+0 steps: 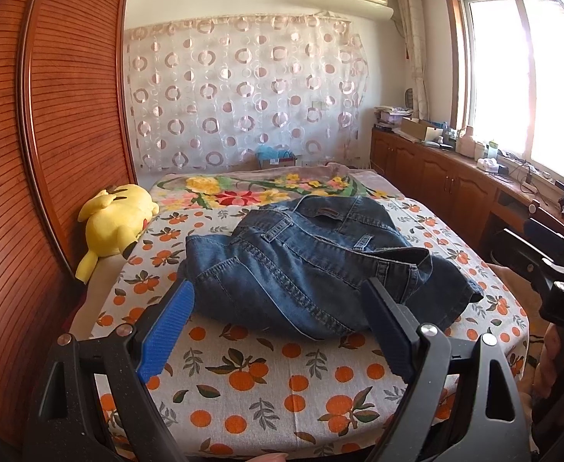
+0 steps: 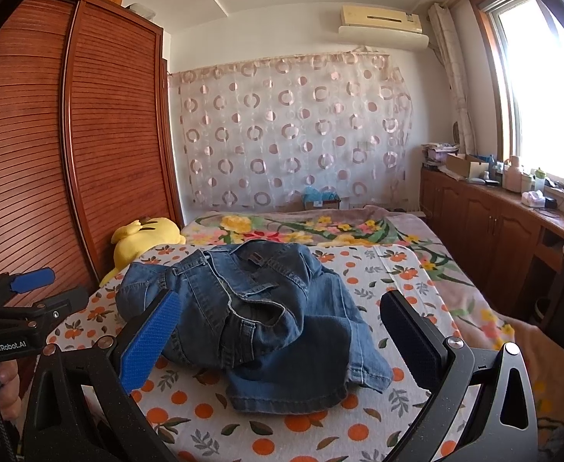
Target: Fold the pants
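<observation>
A pair of blue denim pants [image 1: 313, 265] lies crumpled in a heap on the bed, waistband toward the far side; it also shows in the right wrist view [image 2: 259, 323]. My left gripper [image 1: 278, 304] is open and empty, its fingers either side of the heap's near edge, held above the bed. My right gripper [image 2: 278, 315] is open and empty, hovering over the near part of the heap. In the left wrist view the right gripper [image 1: 551, 269] shows at the right edge. In the right wrist view the left gripper [image 2: 31, 281] shows at the left edge.
The bed carries an orange-print sheet [image 1: 266, 377] and a floral blanket [image 1: 243, 188] at the far end. A yellow plush toy [image 1: 116, 223] lies at the bed's left edge by a wooden wardrobe [image 1: 51, 134]. Wooden cabinets [image 1: 436, 169] with clutter run along the right under the window.
</observation>
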`<state>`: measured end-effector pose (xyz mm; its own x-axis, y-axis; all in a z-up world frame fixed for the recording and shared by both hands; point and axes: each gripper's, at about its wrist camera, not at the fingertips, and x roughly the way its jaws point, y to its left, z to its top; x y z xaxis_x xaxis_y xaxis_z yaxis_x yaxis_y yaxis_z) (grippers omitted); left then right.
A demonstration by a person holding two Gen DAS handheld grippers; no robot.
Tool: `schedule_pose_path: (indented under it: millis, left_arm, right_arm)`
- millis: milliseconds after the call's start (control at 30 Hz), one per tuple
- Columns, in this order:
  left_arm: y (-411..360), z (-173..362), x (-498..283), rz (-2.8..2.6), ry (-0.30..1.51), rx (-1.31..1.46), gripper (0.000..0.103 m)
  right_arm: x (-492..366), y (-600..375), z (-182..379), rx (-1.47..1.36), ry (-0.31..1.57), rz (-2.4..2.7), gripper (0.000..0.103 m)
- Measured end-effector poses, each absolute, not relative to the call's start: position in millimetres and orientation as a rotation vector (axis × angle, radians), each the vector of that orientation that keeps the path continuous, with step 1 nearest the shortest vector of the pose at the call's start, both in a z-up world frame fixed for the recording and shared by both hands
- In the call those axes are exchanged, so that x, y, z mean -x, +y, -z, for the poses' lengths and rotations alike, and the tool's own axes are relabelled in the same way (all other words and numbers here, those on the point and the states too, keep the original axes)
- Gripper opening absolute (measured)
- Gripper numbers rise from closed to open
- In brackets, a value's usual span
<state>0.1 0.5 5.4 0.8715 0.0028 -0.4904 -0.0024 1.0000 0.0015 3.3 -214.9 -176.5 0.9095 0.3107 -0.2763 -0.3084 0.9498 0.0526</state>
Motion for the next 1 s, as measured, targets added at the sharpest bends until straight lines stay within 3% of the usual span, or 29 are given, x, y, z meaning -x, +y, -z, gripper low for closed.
schedule_pose_path:
  millis: [500,1000]
  left_arm:
    - [23,58,-31,0.039,0.619,0.013,0.088]
    - [50,85,-61,0.083,0.682,0.013,0.088]
  right_arm:
    - [-35,-217,190,0.021,0.4,-0.346,0.1]
    - [-106,-212,163,0.093,0.563,-0.476,0.06]
